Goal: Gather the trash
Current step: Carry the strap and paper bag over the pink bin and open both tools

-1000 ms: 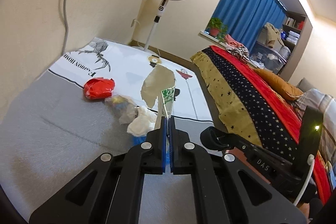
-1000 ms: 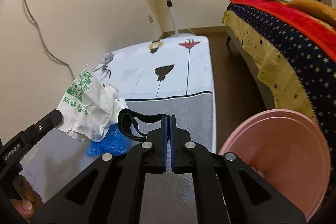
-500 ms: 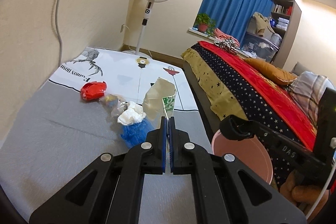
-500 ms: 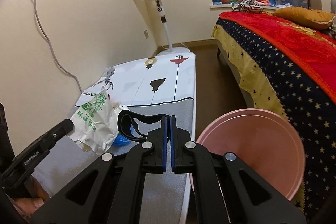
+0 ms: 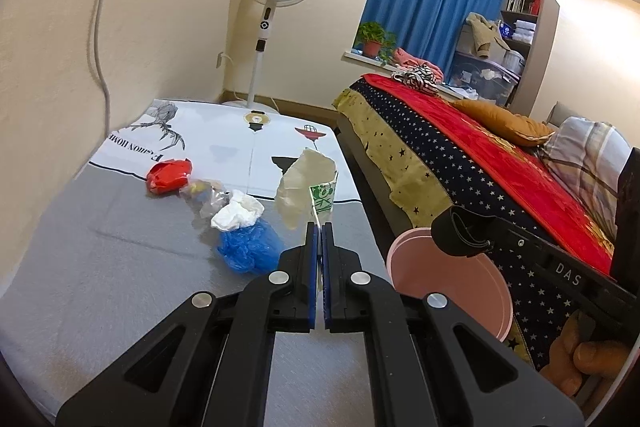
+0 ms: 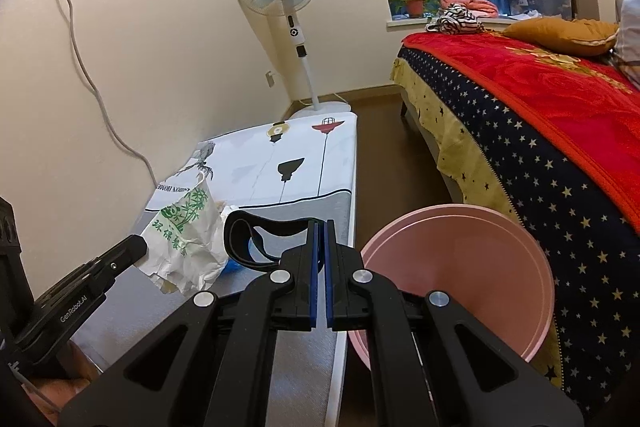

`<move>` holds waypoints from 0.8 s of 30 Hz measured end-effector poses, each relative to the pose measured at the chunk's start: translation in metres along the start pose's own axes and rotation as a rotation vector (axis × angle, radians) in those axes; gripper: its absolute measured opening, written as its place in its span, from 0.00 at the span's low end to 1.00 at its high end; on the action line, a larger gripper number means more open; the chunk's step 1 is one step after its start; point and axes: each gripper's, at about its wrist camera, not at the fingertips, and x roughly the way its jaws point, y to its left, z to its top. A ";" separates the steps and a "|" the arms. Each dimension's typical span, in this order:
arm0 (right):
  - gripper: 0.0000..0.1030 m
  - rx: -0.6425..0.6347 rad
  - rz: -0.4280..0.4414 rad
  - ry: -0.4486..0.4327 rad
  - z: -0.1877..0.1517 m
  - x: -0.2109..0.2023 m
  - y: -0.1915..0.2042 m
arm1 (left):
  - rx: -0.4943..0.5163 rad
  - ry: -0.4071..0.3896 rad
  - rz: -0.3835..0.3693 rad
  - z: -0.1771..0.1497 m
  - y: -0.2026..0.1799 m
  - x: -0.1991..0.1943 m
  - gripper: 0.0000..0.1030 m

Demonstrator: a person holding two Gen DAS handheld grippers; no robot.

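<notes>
My left gripper (image 5: 319, 227) is shut on a white paper bag with green print (image 5: 308, 187), held above the grey mattress; the bag also shows in the right wrist view (image 6: 186, 239). On the mattress lie a red wrapper (image 5: 170, 175), a clear crumpled wrapper (image 5: 202, 197), a white tissue wad (image 5: 238, 213) and a blue plastic bag (image 5: 248, 251). My right gripper (image 6: 320, 227) is shut on a black strap (image 6: 256, 241), just left of the pink bin (image 6: 460, 267). The bin (image 5: 452, 291) stands on the floor beside the mattress.
A low mattress (image 5: 100, 267) with a white printed sheet lies along the wall. A standing fan (image 5: 276, 7) is at its far end. A bed with a red and starred cover (image 5: 480, 179) is at the right, with a strip of brown floor (image 6: 384, 167) between.
Both grippers have pulled back and up from the mattress. The left gripper carries the paper bag away from the trash pile, toward the pink bin. The bin shows more fully now.
</notes>
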 end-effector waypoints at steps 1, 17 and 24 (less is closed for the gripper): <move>0.03 0.001 -0.003 -0.001 0.000 -0.001 0.000 | 0.002 0.000 0.000 -0.001 -0.002 -0.001 0.02; 0.03 0.041 -0.058 -0.029 0.003 -0.011 -0.015 | 0.011 0.000 -0.025 -0.003 -0.008 0.003 0.02; 0.03 0.056 -0.087 -0.046 0.006 -0.014 -0.024 | 0.018 0.003 -0.043 -0.003 -0.016 0.009 0.02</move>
